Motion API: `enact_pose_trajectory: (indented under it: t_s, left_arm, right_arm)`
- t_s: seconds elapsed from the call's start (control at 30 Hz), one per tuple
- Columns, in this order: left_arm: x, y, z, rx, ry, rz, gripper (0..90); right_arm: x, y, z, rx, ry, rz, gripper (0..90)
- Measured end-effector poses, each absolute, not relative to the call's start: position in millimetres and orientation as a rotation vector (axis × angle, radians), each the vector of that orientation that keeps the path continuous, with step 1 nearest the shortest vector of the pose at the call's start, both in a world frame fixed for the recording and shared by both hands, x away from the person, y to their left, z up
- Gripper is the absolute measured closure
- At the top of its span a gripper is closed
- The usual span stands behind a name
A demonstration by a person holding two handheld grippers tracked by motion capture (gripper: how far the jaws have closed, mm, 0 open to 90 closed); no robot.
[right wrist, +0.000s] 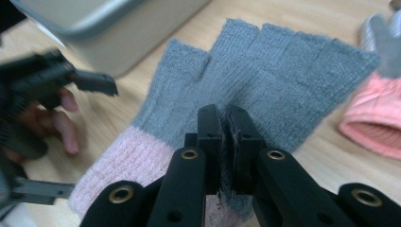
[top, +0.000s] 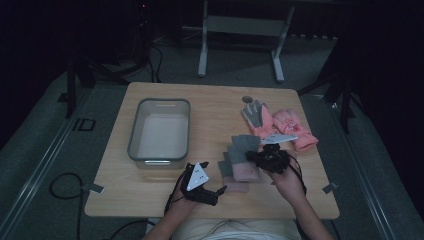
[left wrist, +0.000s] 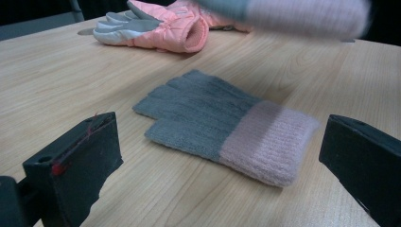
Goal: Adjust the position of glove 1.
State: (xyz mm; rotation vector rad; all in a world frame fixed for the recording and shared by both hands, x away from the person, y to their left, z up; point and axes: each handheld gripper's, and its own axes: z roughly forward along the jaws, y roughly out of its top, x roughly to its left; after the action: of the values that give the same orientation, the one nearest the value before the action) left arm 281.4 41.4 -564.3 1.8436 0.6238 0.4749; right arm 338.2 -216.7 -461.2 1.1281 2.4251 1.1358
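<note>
Above the table, right gripper pinches a grey-pink glove.

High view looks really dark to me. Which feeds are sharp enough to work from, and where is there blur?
High view: dim, surroundings black, table readable. Left gripper view: bright; flat knit glove sharp, lifted glove smeared along the top. Right gripper view: held glove sharp at the right tongs, bin and left tongs blurred.

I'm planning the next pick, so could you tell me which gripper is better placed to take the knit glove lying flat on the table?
Probably the left gripper: open, facing that knit glove. The right gripper is shut on the other glove.
</note>
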Motion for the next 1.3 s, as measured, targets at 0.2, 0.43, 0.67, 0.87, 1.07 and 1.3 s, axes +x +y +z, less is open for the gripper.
enact_pose_trajectory:
  t_s: [0.2,0.43,0.67,0.87,1.07,1.3]
  left_arm:
    - [282,42,-564,1.837,0.632,0.466,0.0]
    - [282,41,-564,1.844,0.624,0.472,0.0]
    - [282,41,-564,1.846,0.629,0.464,0.0]
    - [282,39,-564,1.867,0.634,0.477,0.0]
    - [284,39,-564,1.881,0.637,0.452,0.0]
    - [285,38,-564,1.881,0.669,0.457,0.0]
  right_arm:
    - [341,-208,-484,1.171,2.467,1.089,85.2]
    - [342,-200,-505,1.241,2.49,1.066,85.1]
    - [343,-196,-515,1.241,2.512,1.04,85.0]
    - [348,-191,-521,1.23,2.536,1.004,84.5]
    - [350,-190,-527,1.239,2.544,0.993,83.5]
    - [349,-188,-534,1.233,2.547,0.977,80.6]
